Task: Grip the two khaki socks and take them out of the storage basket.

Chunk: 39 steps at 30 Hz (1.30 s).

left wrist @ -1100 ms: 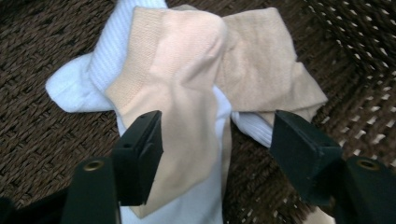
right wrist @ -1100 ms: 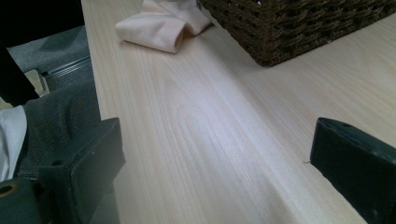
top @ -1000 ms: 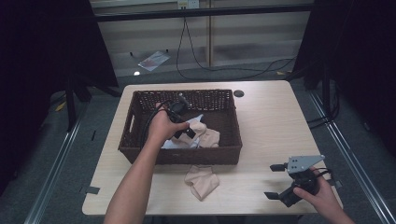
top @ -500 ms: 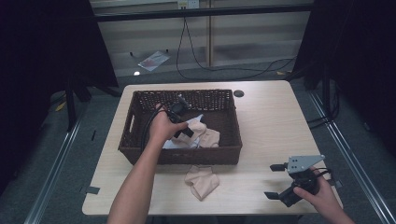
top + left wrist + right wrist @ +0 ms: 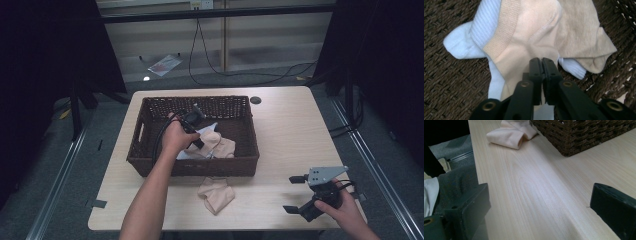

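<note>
I am pinching the beige sock (image 5: 529, 42) with my left gripper (image 5: 541, 61), whose jaws have just been closing onto its fabric inside the basket (image 5: 150, 107). I am lifting straight, probably clearing the blue sock (image 5: 461, 45) underneath. Its long axis is running toward the frame's upper right. My right gripper (image 5: 295, 194) is resting open at lower right.
</note>
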Available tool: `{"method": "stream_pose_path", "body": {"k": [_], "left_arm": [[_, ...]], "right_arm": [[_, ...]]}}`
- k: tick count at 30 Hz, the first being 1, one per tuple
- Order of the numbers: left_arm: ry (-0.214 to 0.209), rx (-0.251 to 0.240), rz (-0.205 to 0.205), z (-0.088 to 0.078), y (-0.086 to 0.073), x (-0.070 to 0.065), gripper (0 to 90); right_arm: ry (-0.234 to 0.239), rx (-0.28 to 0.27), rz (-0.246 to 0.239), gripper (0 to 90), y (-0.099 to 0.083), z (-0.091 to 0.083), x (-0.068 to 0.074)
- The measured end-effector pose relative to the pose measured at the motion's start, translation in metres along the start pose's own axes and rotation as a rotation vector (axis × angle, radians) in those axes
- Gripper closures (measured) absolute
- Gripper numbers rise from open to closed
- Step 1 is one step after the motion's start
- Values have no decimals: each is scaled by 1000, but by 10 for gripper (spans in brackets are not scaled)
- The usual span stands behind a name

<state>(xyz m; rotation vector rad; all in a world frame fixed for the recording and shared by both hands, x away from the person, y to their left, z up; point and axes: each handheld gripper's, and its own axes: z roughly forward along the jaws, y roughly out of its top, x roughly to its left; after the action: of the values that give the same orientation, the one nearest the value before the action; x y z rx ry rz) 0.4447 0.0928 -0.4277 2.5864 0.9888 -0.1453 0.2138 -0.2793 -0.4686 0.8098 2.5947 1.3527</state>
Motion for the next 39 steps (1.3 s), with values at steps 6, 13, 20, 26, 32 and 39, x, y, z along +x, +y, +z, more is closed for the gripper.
{"method": "stream_pose_path", "body": {"k": [6, 13, 20, 26, 32, 39], "left_arm": [[-9, 2, -7, -16, 2, -1, 891], [-21, -13, -4, -47, 3, -7, 891], [-32, -23, 0, -76, 3, -14, 891], [-53, -26, 4, -98, 3, -17, 891], [-74, -29, 11, -116, 5, -25, 891], [-90, -21, 43, -133, 10, -34, 890]], "right_arm": [[0, -3, -2, 26, 0, -1, 0], [-1, -3, -1, 26, 0, -1, 0], [2, -6, -3, 26, 0, 0, 0], [5, -3, 0, 26, 0, 0, 0], [0, 2, 0, 26, 0, 0, 0], [1, -1, 3, 27, 0, 0, 0]]}}
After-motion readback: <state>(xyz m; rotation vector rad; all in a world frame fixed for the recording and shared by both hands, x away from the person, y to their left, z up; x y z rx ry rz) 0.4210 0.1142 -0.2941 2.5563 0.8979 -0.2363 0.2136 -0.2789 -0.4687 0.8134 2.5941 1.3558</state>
